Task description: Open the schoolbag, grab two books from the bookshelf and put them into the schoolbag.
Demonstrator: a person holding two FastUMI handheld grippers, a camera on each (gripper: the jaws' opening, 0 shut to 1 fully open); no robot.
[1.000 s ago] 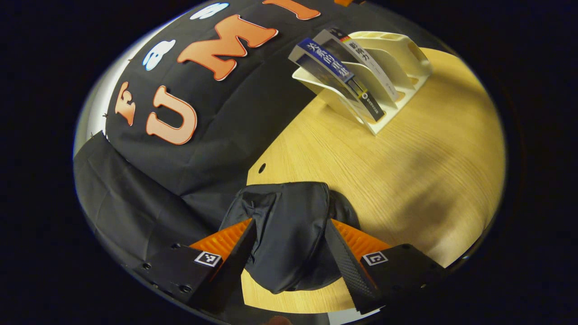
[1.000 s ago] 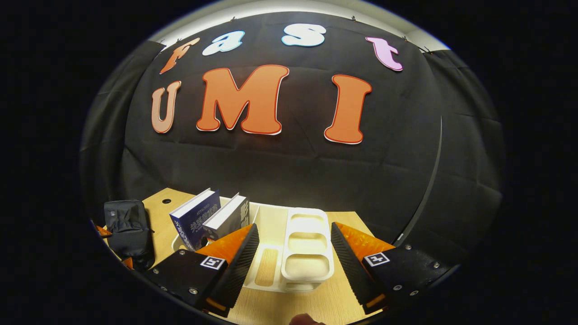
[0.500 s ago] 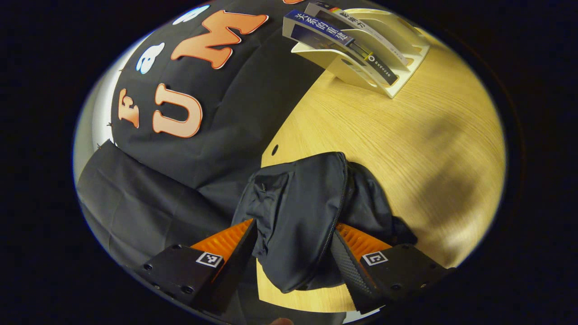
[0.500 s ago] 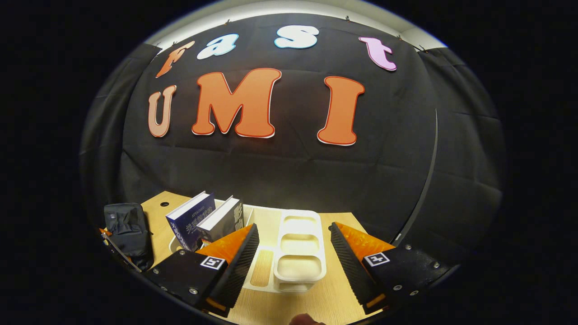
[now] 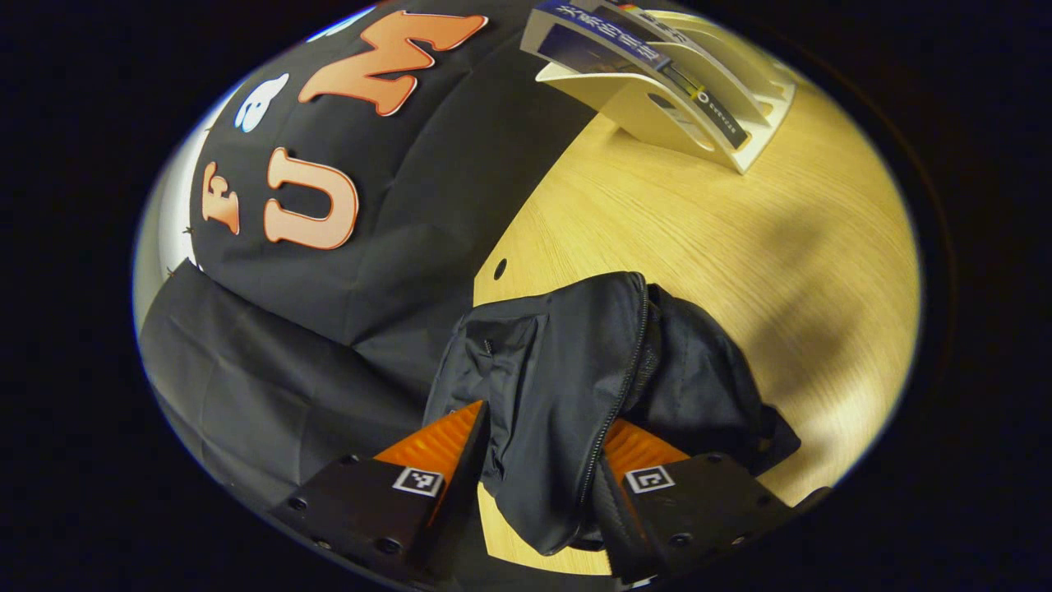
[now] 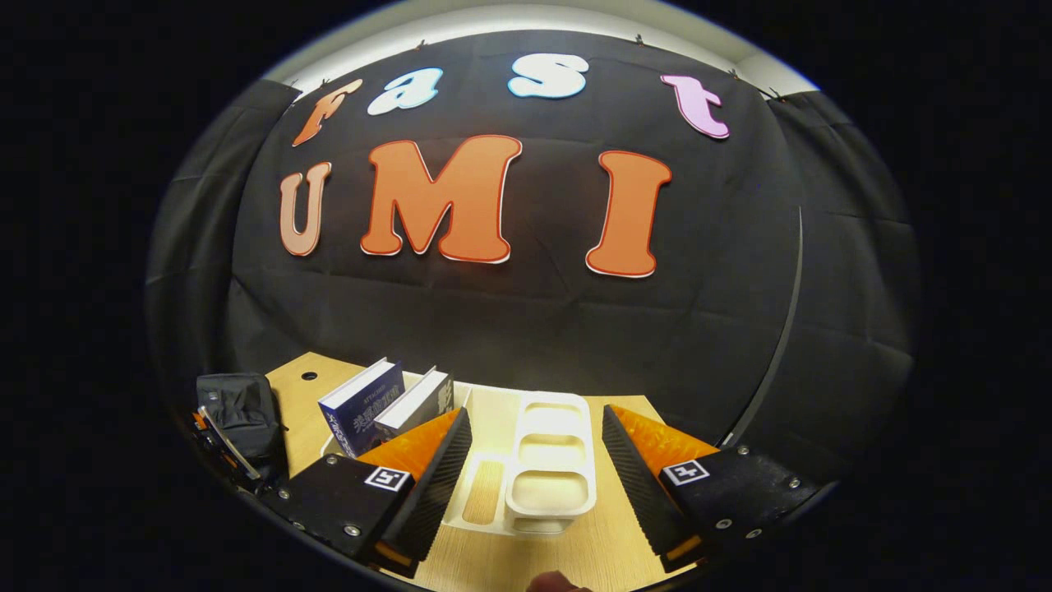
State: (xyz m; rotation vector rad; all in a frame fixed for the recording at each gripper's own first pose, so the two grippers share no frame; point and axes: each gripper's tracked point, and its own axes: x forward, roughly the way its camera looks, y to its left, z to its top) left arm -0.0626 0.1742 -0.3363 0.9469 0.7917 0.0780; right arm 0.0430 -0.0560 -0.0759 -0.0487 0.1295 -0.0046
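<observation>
The black schoolbag [image 5: 559, 362] lies on the wooden table [image 5: 740, 222]; its zip [image 5: 629, 370] runs down the flap. My left gripper [image 5: 546, 415] has its fingers pressed on a fold of the bag's front. A white bookshelf [image 5: 657, 107] stands farther off with a blue book [image 5: 608, 33] and a second book [image 5: 707, 103] leaning in it. My right gripper [image 6: 536, 411] hangs open above the bookshelf [image 6: 546, 485], over its empty slots. The blue book [image 6: 362, 407] and the second book [image 6: 419, 403] stand just left of its fingers. The schoolbag [image 6: 238, 407] sits at the far left.
The black cloth wall [image 5: 370, 271] runs close behind the bag and the bookshelf. A small round hole [image 5: 500, 268] marks the table's corner near the bag. Bare tabletop lies between bag and bookshelf.
My left gripper's fingers have drawn together on the bag's fabric, and the bag's flap now stands wider along the zip. The right gripper has stayed open over the bookshelf, barely shifting.
</observation>
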